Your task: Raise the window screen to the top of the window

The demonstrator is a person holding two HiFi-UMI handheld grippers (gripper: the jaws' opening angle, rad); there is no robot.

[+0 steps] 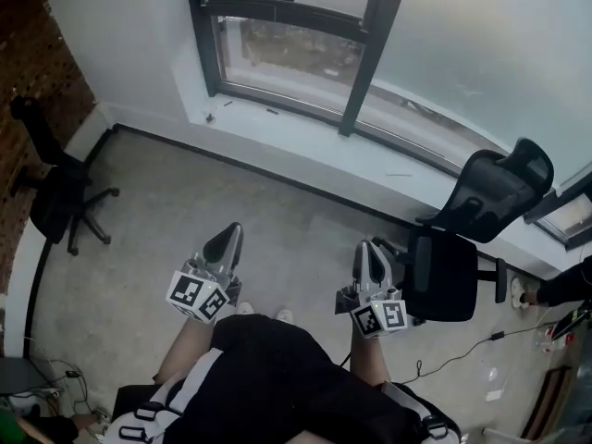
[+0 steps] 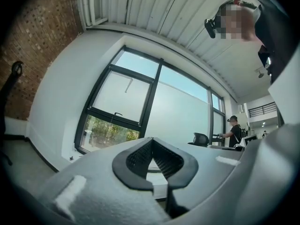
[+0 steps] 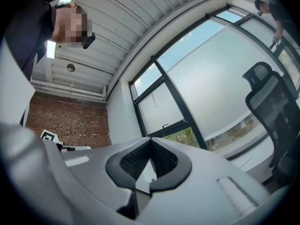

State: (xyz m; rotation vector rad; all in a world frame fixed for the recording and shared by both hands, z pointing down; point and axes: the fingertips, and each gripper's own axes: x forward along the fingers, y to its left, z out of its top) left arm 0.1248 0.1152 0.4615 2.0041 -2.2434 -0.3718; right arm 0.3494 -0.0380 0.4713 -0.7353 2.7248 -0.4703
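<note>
Approaching the window (image 1: 368, 35) seems to be the step in hand, because the person stands well apart from it on the grey, rough concrete floor (image 1: 185, 202) and nothing is touched yet. The left gripper (image 1: 229, 239) and the right gripper (image 1: 370, 252) are held level in front of the body, pointing toward 12 o'clock. In each gripper view the two ribbed black pads are pressed together at the tips, with nothing between them. The window screen (image 2: 123, 96) is, as far as I can judge, the pale, matte sheet that fills the upper part of the narrow pane. A thin cord hangs in front of it, and below the dark metal crossbar a clear strip shows green trees. I cannot tell where exactly its lower edge is. The next move calls for walking closer to the white, smooth sill (image 1: 277, 128) at 12 o'clock, opening one gripper, and taking the cord or the bottom rail. A black office chair (image 1: 462, 248) with a curved back stands at 3 o'clock, near the right gripper, so the path should keep to the left of it.
</note>
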